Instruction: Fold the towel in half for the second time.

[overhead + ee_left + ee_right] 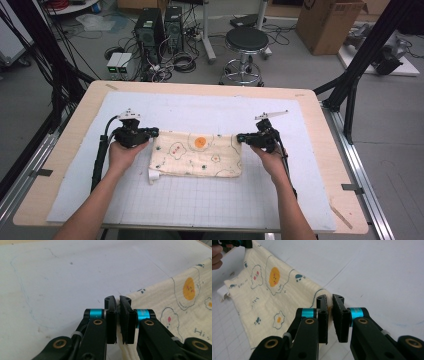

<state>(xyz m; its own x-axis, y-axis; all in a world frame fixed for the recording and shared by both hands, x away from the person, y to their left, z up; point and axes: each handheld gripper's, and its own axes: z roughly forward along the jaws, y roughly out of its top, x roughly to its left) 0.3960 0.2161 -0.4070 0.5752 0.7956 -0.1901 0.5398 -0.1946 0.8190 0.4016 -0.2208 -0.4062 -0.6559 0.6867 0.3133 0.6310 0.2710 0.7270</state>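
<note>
Cloth (196, 154) pinched at both far corners by left gripper (153, 132) and right gripper (242, 137) fingers, liable to slip out if tugged unevenly.

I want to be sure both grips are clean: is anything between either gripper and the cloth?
No. The left gripper and the right gripper each pinch a far corner of the printed cloth directly. Around the cloth lies just the white mat.

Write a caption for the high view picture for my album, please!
Two claws, left and right, pinch the far corners of a cream printed cloth on the white mat.
</note>
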